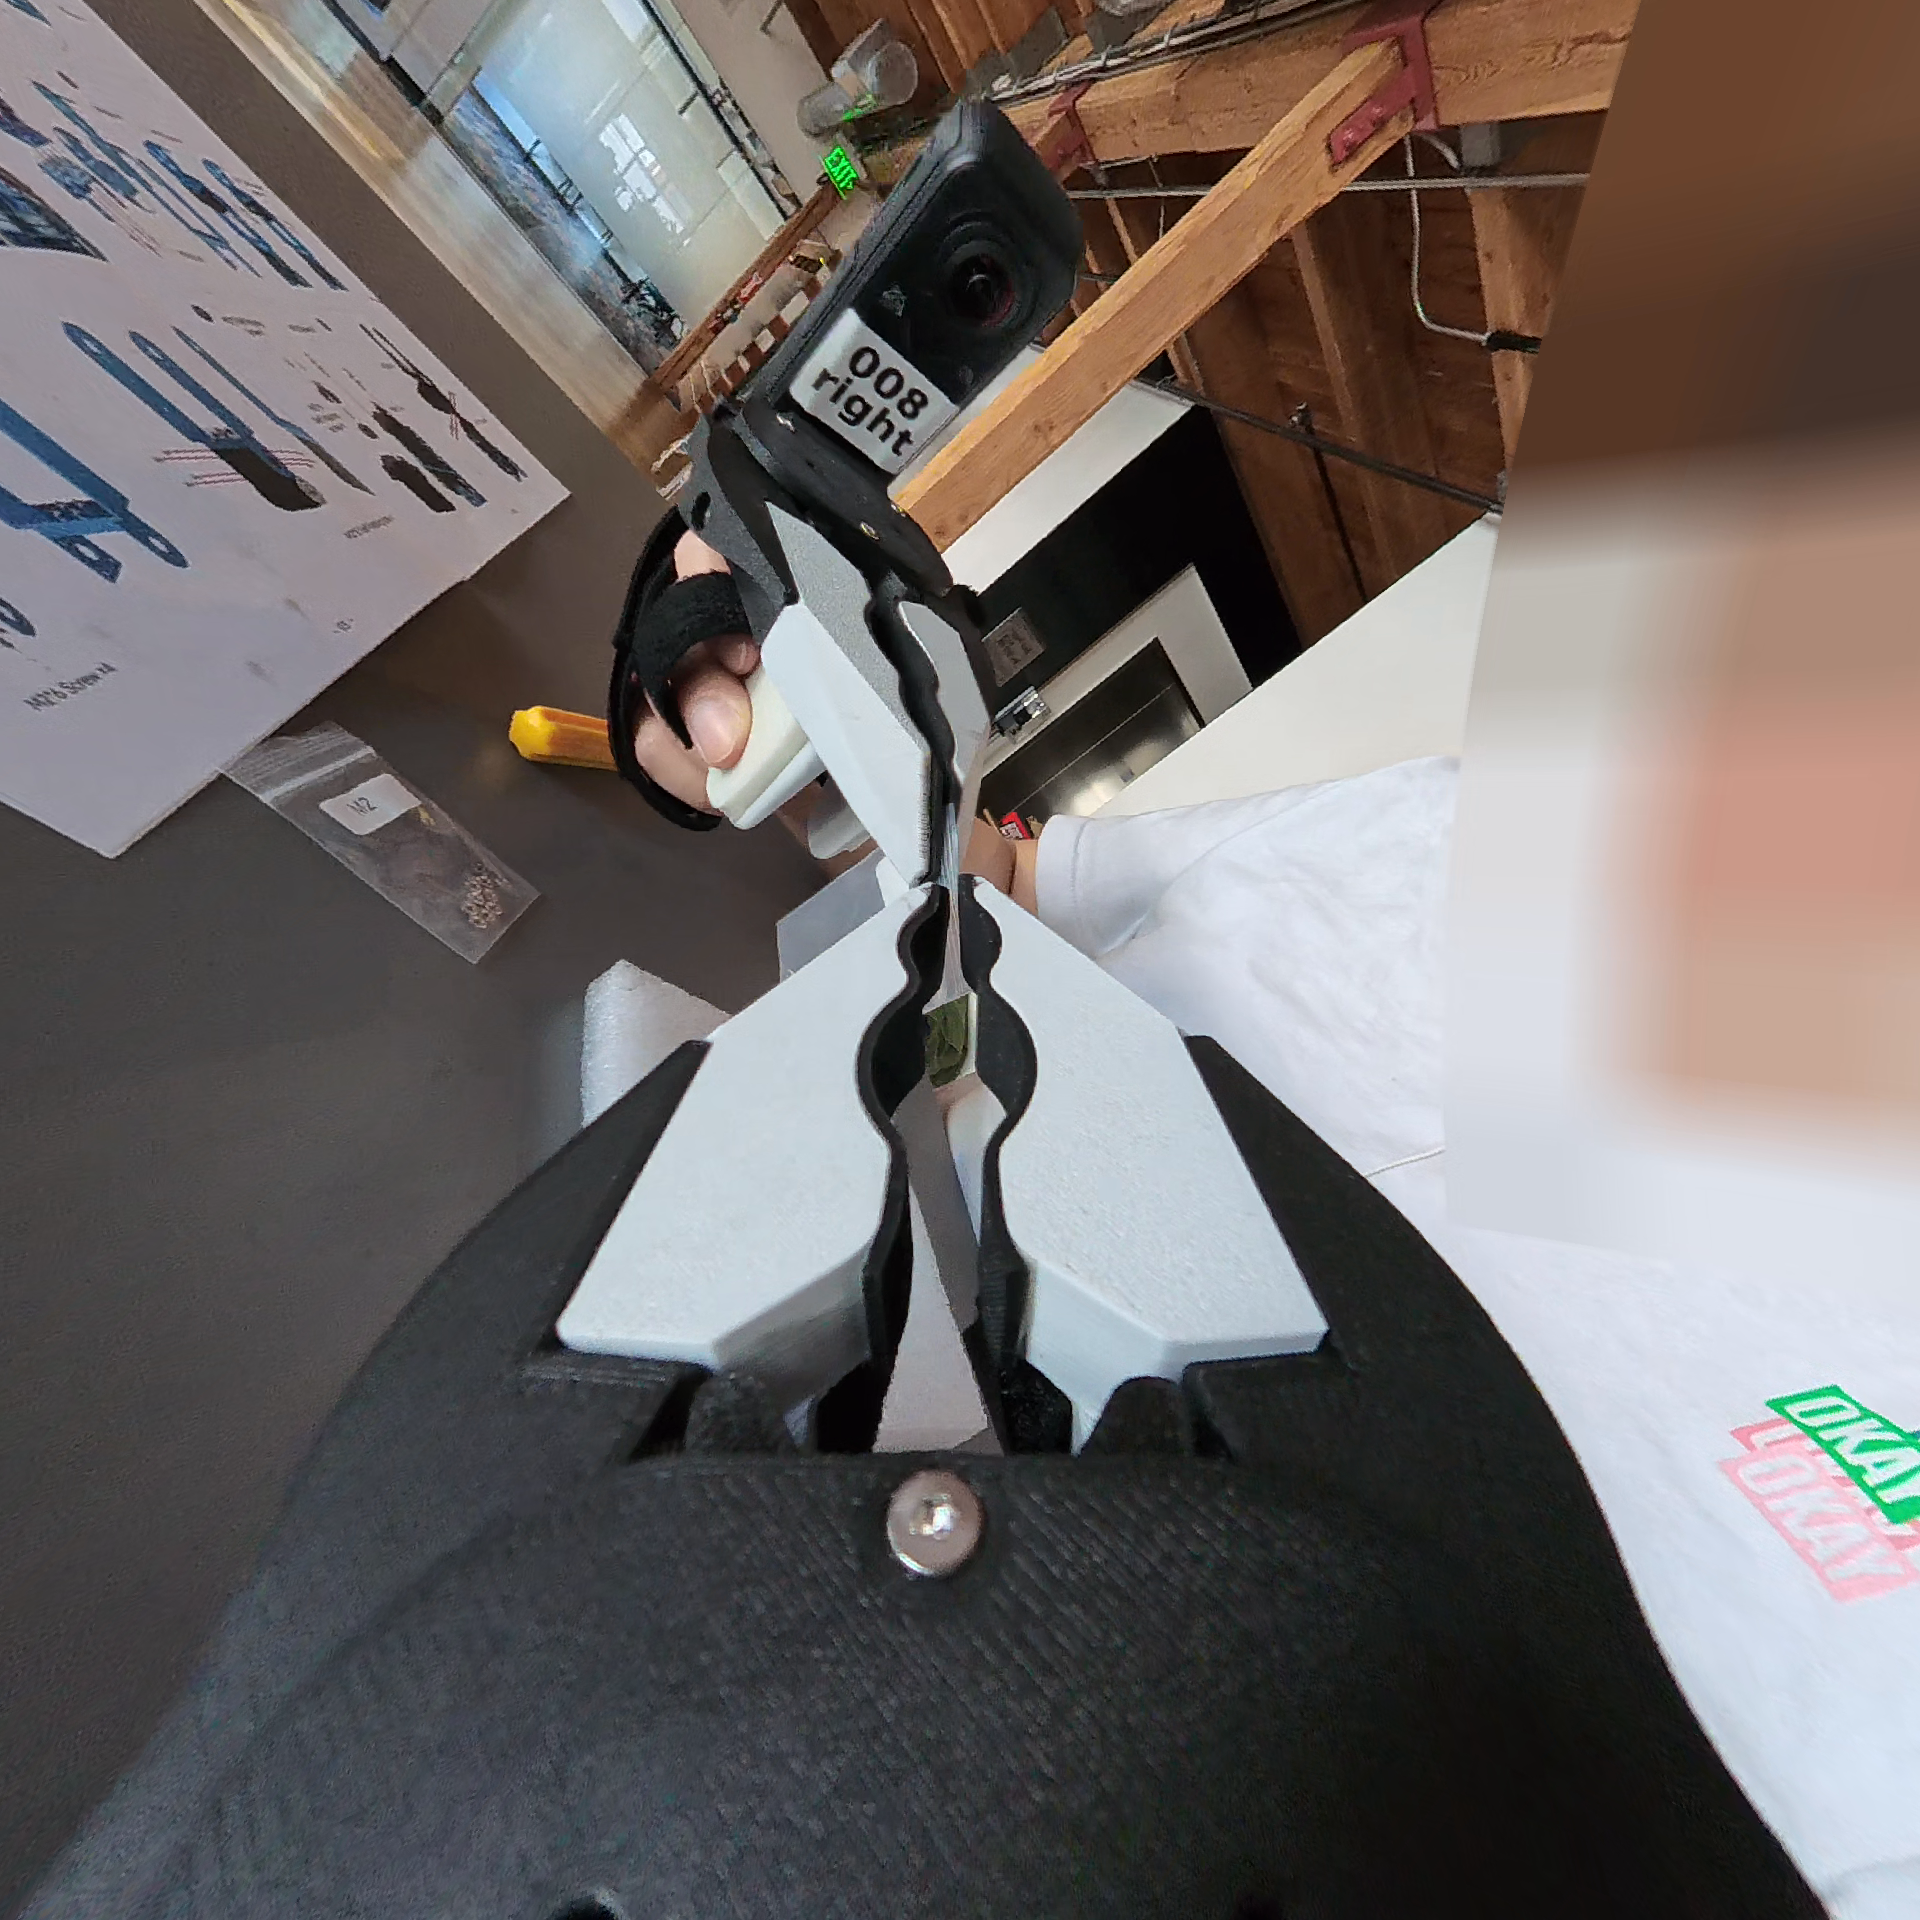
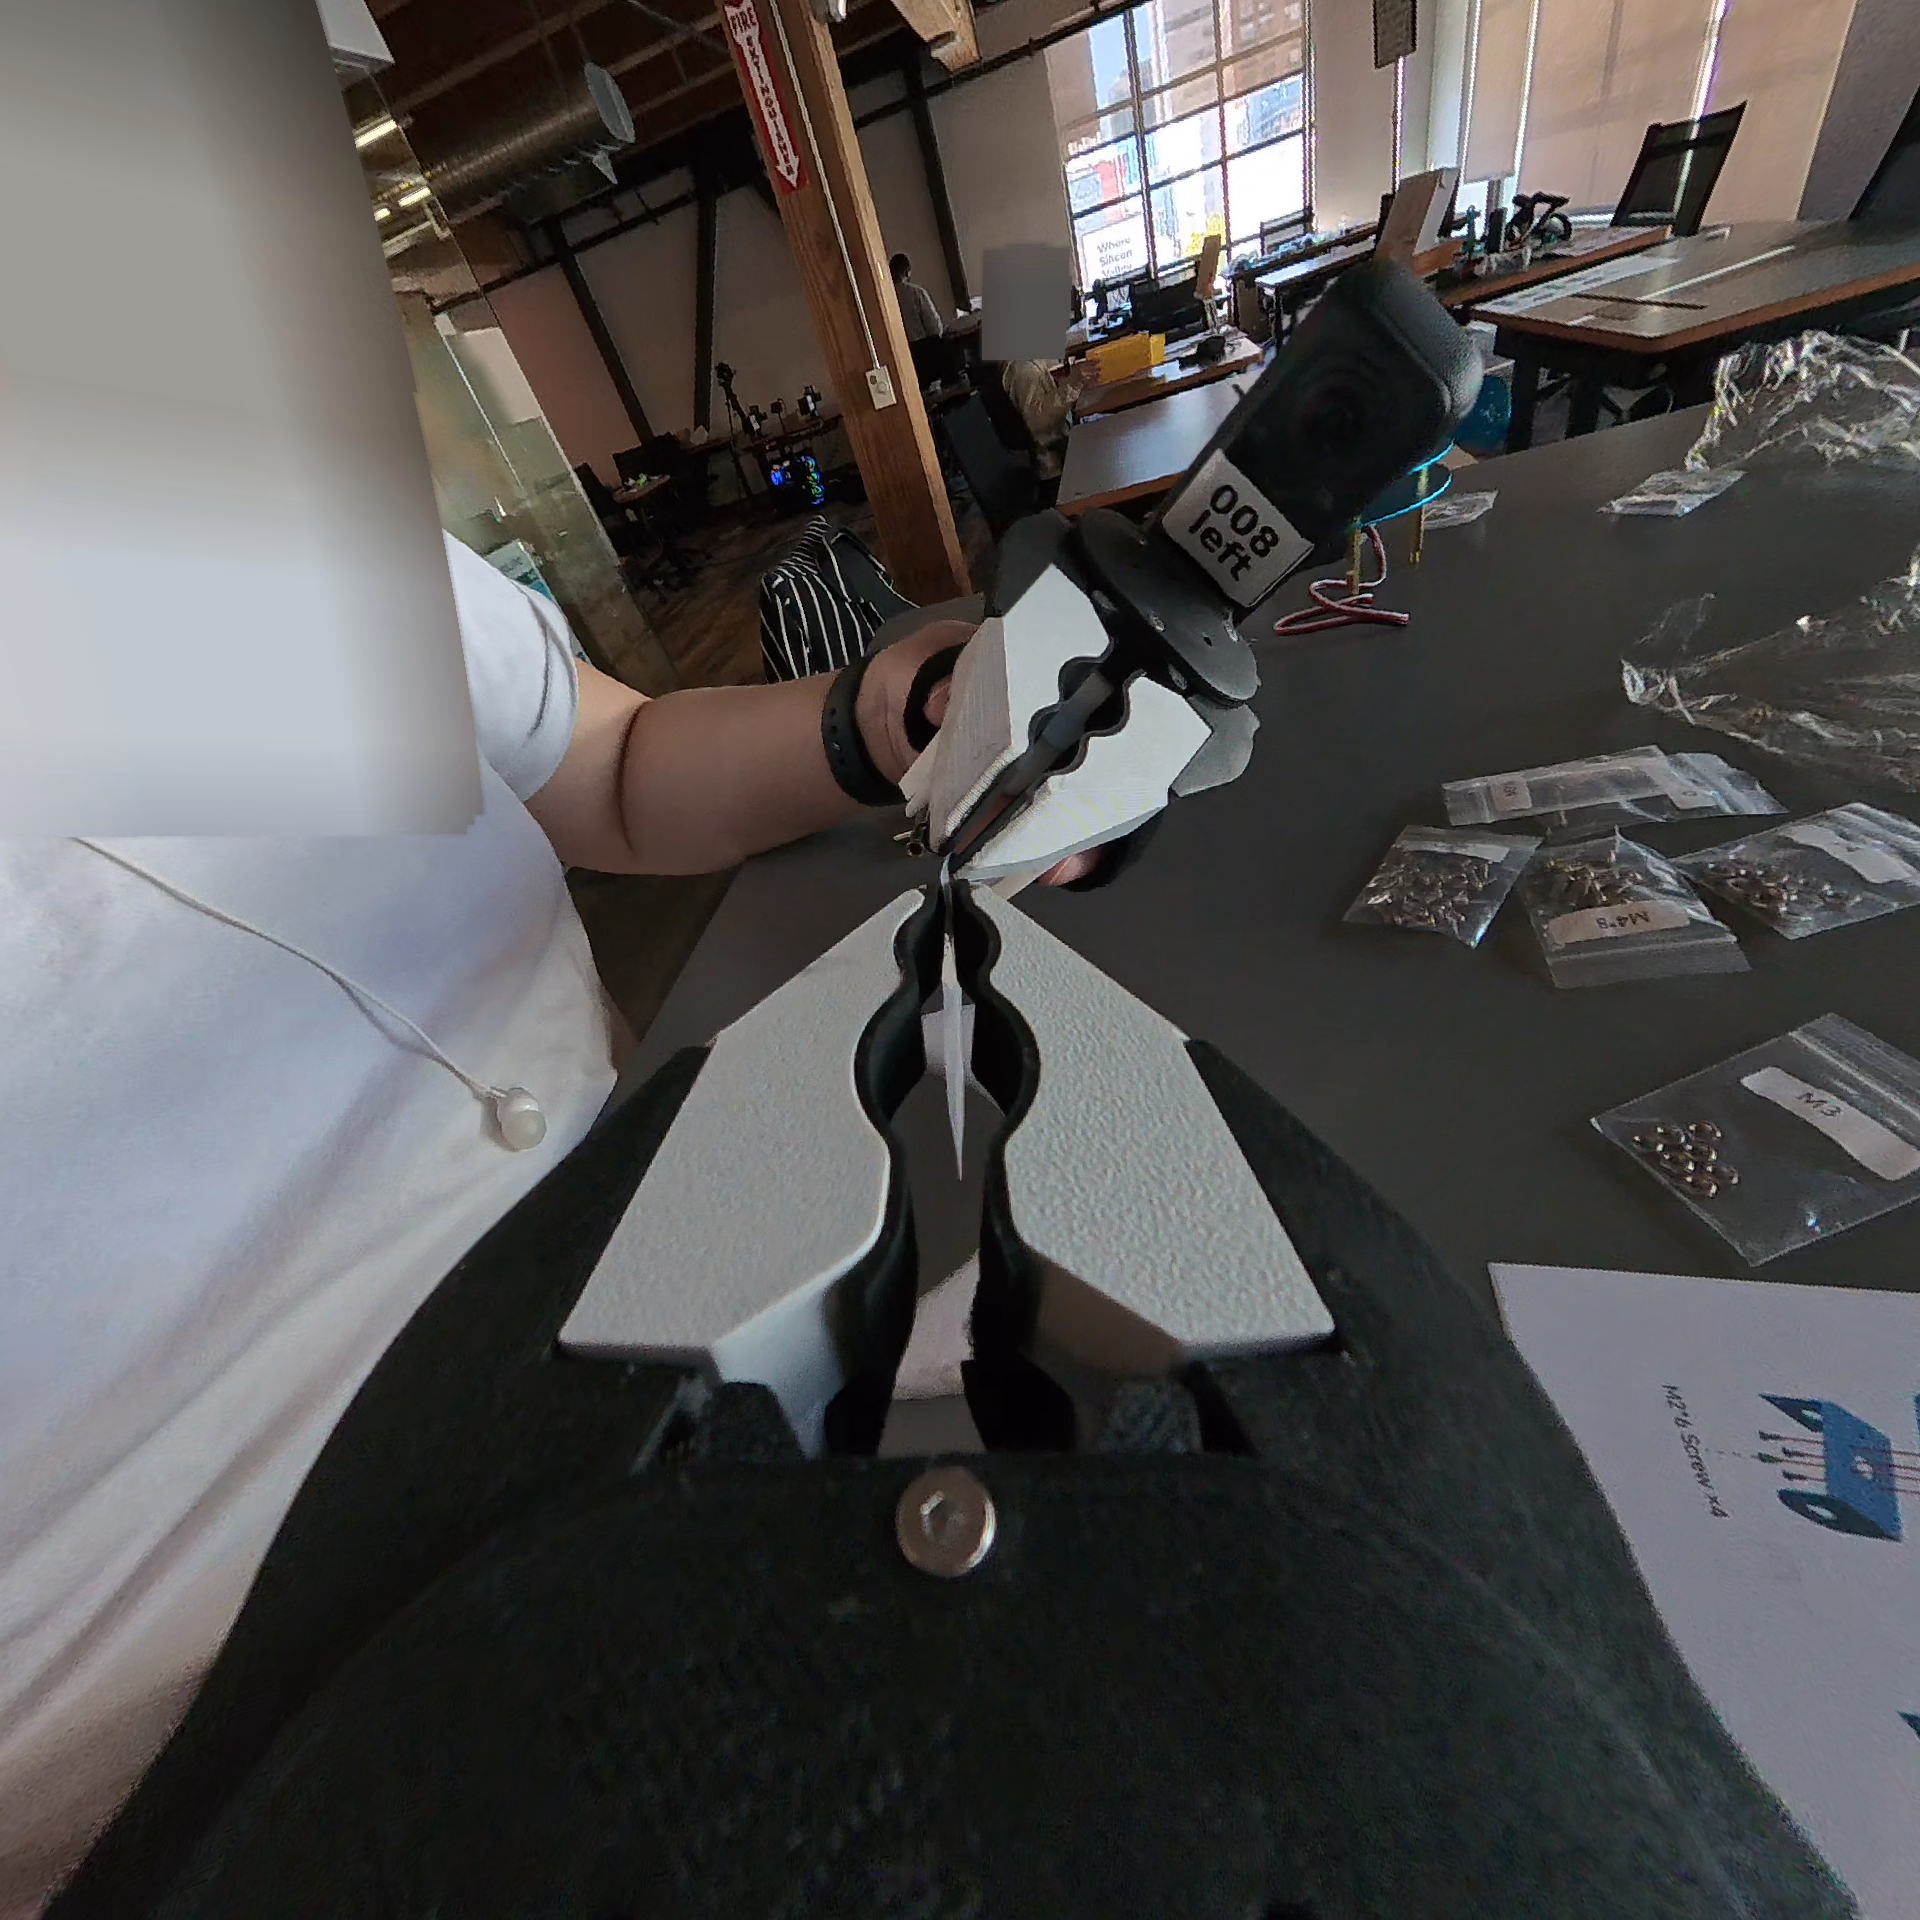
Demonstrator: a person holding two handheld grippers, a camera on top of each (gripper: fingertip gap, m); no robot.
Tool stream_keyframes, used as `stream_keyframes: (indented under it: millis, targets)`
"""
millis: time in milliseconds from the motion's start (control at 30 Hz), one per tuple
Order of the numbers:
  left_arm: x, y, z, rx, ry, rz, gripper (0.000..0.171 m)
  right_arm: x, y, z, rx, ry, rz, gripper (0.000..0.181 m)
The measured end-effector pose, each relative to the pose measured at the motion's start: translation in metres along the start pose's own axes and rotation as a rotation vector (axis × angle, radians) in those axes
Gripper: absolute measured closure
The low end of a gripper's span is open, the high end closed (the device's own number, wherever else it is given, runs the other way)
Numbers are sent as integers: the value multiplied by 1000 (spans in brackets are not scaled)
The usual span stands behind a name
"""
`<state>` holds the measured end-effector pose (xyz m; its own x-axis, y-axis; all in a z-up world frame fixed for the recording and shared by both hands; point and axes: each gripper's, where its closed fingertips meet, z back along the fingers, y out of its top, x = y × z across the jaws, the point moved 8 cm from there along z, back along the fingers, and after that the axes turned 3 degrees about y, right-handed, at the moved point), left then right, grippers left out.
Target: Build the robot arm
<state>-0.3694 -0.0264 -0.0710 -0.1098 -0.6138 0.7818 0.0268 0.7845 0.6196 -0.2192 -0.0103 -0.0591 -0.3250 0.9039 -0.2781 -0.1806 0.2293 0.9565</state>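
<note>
Counter: your dark grey counter runs under both views in a wide office with timber posts and long tables behind.
Left hand-held gripper: your left hand-held gripper is pressed together, its tips pinching a thin clear sheet that you see edge-on.
Right hand-held gripper: your right hand-held gripper is pressed together too, nipping the same sheet, which shows there as a pale sliver running back between the pads.
Meeting point: both noses stand tip to tip above the counter's near edge, in front of your white shirt.
Sheet: it hangs in the air between the two pinches, touching nothing else; what kind of sheet it is, you cannot tell from the edge.
Grip, as a judgement: each hold looks shallow and sits only at the tips, so the sheet could slip if the two noses twist against each other.
Beside your right hand-held gripper: a printed sheet lies near, then a small bag of nuts.
Farther right: more screw bags lie together, with crumpled clear wrap beyond.
Beside your left hand-held gripper: a white foam block, a labelled bag and a yellow piece lie apart.
</note>
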Motion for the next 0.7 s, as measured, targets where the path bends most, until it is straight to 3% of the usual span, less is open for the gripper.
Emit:
stream_keyframes:
  millis: [433, 700]
  targets:
    - [1, 2, 0, 17, 1, -17, 170, 0, 3, 3, 29, -10, -8, 181]
    - [3, 5, 1, 22, 179, -186, 168, 5, 3, 6, 55, 2, -100, 181]
